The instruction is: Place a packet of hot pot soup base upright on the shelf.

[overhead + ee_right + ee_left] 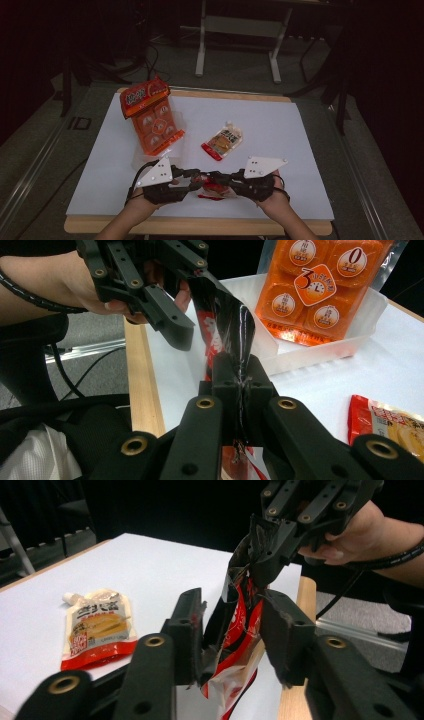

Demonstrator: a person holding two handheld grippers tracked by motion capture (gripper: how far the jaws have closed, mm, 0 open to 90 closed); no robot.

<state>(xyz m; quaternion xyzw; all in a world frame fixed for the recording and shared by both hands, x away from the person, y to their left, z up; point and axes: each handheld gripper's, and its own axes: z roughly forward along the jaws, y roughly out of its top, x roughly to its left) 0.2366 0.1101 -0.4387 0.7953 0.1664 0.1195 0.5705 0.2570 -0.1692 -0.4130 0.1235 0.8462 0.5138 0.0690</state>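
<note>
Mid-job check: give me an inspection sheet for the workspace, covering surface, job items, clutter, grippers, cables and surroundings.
Surface: white board on a wooden table, lit in the middle.
Job's things: red and black snack packet held between both grippers at the near edge.
Clutter: orange multipack standing in a clear tray; small pouch lying flat mid-board.
Grippers: right gripper shut on the packet's edge; left gripper has the packet between its jaws, one pad against it, the other apart.
Cables: black cable trailing from the right gripper across the wrist.
Surroundings: dark room, metal stand and floor cables beyond the table.
</note>
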